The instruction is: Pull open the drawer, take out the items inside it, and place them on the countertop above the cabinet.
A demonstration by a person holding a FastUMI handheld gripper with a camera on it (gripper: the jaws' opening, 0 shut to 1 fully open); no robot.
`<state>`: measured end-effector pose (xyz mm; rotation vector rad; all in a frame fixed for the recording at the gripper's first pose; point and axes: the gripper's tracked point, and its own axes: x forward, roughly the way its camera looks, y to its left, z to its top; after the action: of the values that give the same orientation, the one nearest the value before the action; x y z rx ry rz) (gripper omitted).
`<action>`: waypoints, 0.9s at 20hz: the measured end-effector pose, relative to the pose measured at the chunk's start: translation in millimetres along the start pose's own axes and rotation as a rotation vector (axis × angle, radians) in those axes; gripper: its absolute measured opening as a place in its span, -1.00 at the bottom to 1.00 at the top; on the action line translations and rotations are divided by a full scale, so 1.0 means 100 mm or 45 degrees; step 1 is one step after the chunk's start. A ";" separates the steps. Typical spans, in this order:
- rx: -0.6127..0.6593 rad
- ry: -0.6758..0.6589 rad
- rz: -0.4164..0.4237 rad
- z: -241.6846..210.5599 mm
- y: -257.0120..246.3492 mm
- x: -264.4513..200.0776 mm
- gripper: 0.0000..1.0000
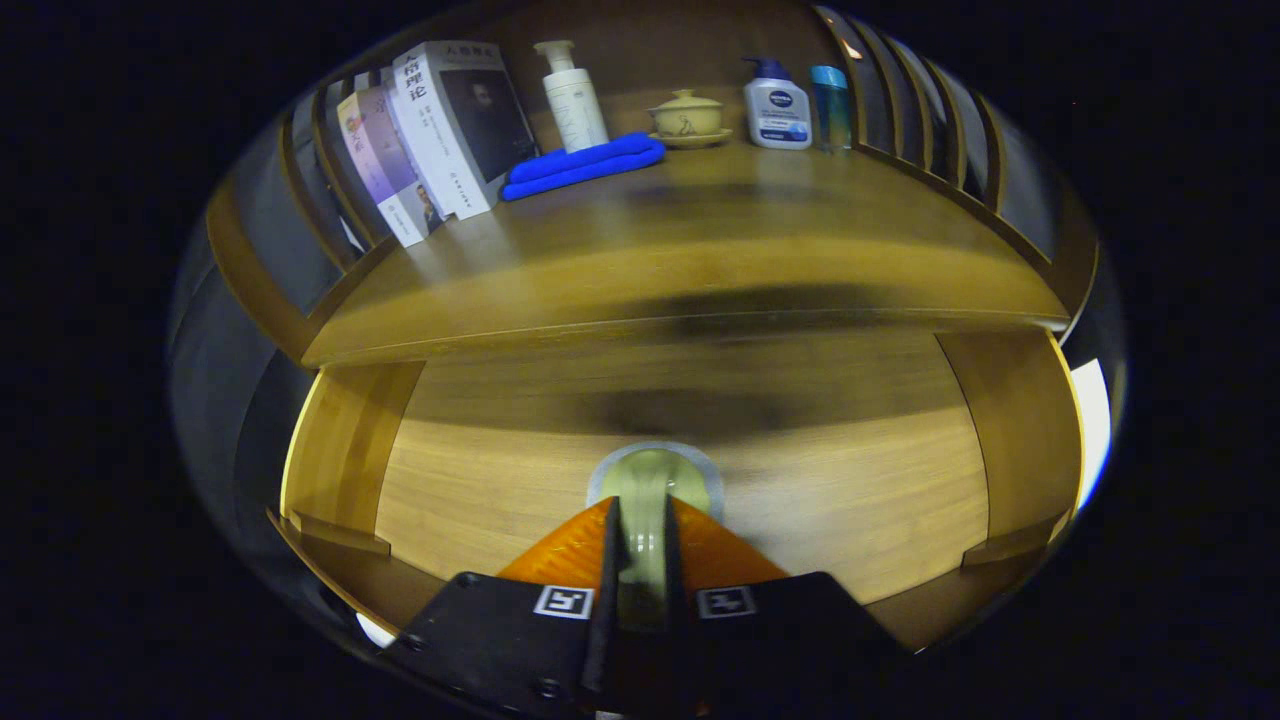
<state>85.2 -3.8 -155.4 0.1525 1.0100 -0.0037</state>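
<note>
We're looking at a homely corner: a wooden cabinet [690, 480] with a warm wood desk [700, 250] on top, fenced by curved wooden slats [930, 110]. Along the back sit everyday household things: a row of books [430, 140], a pump bottle [572, 95], a folded blue towel [585, 165], a lidded tea bowl on its saucer [688, 117], a lotion dispenser [776, 105] and a blue tumbler [830, 105]. It reads as a domestic set.

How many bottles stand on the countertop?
3. A white pump bottle behind the blue towel, a white-and-blue pump bottle right of the lidded cup, and a teal bottle beside it. The books might hide more. Gripper closed on the drawer knob.
</note>
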 end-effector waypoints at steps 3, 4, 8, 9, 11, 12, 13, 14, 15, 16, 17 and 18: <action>-0.020 -0.050 -0.019 0.05 -0.05 -0.05 -0.53; -0.028 -0.093 -0.021 0.12 -0.05 -0.17 -0.82; -0.070 -0.117 0.040 0.11 0.04 -0.21 -0.83; -0.080 -0.139 0.047 0.12 0.05 -0.25 -0.82; -0.100 -0.172 0.062 0.13 0.09 -0.32 -0.83; -0.104 -0.200 0.075 0.13 0.10 -0.36 -0.83; -0.112 -0.231 0.082 0.16 0.11 -0.41 -0.83; -0.120 -0.265 0.084 0.17 0.11 -0.45 -0.83; -0.130 -0.296 0.093 0.19 0.13 -0.49 -0.83; -0.139 -0.330 0.101 0.20 0.14 -0.53 -0.83; -0.145 -0.362 0.105 0.21 0.14 -0.57 -0.82; -0.150 -0.398 0.107 0.22 0.14 -0.61 -0.83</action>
<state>72.5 3.0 -90.7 0.0828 0.6893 0.1053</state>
